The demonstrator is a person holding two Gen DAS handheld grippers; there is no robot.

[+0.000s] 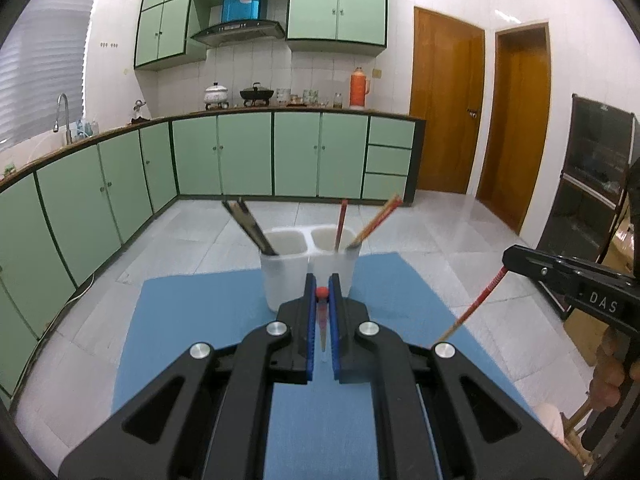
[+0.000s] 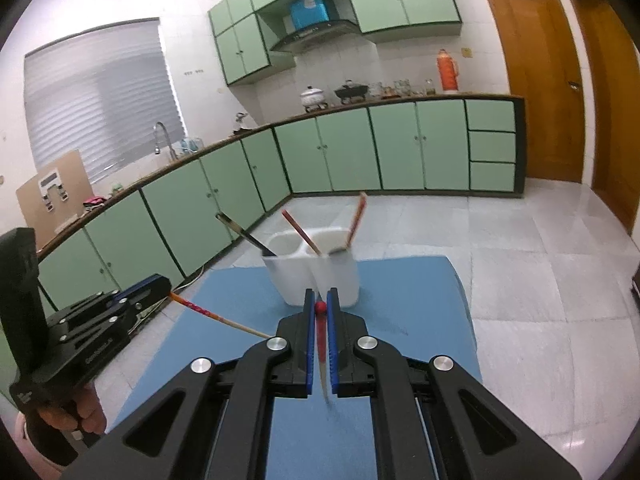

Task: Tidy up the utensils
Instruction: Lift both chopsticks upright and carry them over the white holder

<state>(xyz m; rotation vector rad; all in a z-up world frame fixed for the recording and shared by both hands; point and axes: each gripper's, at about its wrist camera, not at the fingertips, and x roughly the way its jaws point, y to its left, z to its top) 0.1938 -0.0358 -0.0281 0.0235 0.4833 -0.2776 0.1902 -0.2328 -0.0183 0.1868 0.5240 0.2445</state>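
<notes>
Your landmark is the white holder (image 1: 308,268), which stands on the blue mat (image 1: 192,320) that covers the desk, with the mat spreading out from it toward you on every side. The holder has two compartments: dark chopsticks (image 1: 250,226) lean out of the left one, and two red chopsticks (image 1: 376,220) lean out of the right one, one near the divider and one tilted toward the right wall. Your left tongs (image 1: 322,284) sit just in front of the holder, pressed nearly together and pinching a red chopstick (image 1: 322,320) that runs along the gap between the blue pads. Your right tongs (image 2: 321,298) are also just in front of the holder, likewise pinching a red chopstick (image 2: 322,340), its pale tip pointing back toward you over the mat
</notes>
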